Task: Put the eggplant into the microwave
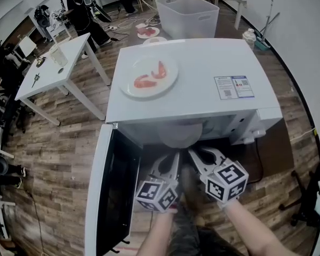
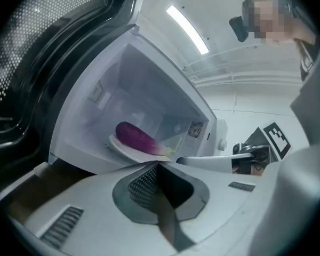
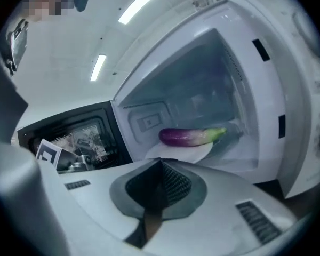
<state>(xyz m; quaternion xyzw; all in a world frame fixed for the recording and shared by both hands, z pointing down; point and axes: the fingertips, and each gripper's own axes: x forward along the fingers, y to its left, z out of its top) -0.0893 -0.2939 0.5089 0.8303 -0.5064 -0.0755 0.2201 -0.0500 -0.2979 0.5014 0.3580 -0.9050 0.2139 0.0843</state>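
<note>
A purple eggplant (image 2: 138, 137) with a green stem end lies on a white plate (image 2: 129, 151) inside the open white microwave (image 1: 202, 68). The right gripper view shows the same eggplant (image 3: 189, 136) on the plate (image 3: 181, 152) in the cavity. The microwave door (image 1: 114, 191) is swung out to the left. My left gripper (image 1: 170, 159) and right gripper (image 1: 200, 154) hover side by side just outside the opening, both shut and holding nothing. Left gripper (image 2: 157, 165) tips meet short of the plate; right gripper (image 3: 161, 162) tips meet likewise.
A white plate with pink food (image 1: 149, 76) rests on the microwave's top. A white table (image 1: 56, 71) stands to the left, a clear plastic bin (image 1: 188, 15) behind. People stand at the back left. The floor is wood.
</note>
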